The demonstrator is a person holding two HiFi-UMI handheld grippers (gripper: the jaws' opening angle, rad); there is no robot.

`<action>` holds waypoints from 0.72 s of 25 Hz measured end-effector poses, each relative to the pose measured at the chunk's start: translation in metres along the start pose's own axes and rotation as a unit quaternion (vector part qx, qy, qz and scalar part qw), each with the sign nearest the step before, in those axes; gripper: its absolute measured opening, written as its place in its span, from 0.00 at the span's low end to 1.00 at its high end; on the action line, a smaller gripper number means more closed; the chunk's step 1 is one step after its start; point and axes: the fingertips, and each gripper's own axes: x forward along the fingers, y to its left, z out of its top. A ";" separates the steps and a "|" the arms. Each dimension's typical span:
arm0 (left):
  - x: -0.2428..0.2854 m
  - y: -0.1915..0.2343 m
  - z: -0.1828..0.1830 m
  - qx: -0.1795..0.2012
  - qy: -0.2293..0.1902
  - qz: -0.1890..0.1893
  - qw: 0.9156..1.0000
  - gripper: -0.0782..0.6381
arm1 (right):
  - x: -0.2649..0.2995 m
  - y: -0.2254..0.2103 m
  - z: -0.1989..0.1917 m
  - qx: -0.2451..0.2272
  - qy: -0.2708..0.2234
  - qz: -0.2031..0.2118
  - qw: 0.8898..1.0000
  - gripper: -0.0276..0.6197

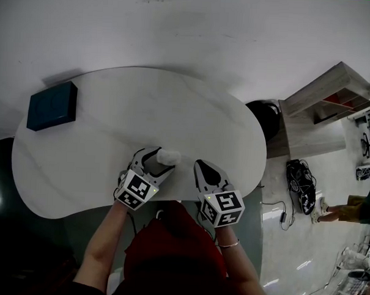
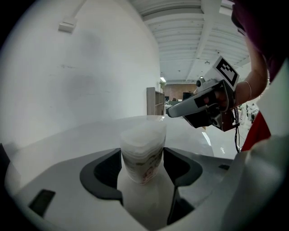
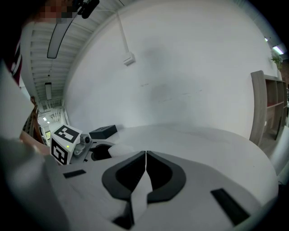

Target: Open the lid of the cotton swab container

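A dark blue box (image 1: pixel 52 105) lies on the white oval table (image 1: pixel 112 128), well beyond the left gripper's fingers and off to their left. The left gripper (image 2: pixel 142 151) has its jaws spread wide. The cotton swab container (image 2: pixel 143 135) stands upright on the table right between its dark pads (image 2: pixel 104 173). It is a translucent tub with a pale lid on top, and a pad sits close against each side, though no squeeze on the tub's walls shows. To the right of those fingers, apart from the container, the right gripper (image 3: pixel 146 158) has its jaws closed flat together with nothing between them. Its tip points across the table. Far right of its fingers, off the table, stands a wooden shelf unit (image 1: pixel 321 113).
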 end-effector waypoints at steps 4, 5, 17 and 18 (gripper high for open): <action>0.003 -0.001 0.001 0.008 0.003 -0.001 1.000 0.48 | 0.002 -0.002 0.000 0.000 0.002 0.004 1.000 0.07; 0.004 -0.001 0.002 0.008 0.003 0.001 1.000 0.48 | 0.002 -0.003 0.001 0.000 0.003 0.005 1.000 0.07; 0.001 0.000 0.000 -0.011 0.002 0.032 0.999 0.48 | 0.003 -0.007 0.002 -0.001 0.002 0.013 1.000 0.07; 0.001 0.000 0.000 -0.014 0.002 0.034 0.999 0.48 | 0.002 -0.007 0.002 -0.001 0.001 0.015 1.000 0.07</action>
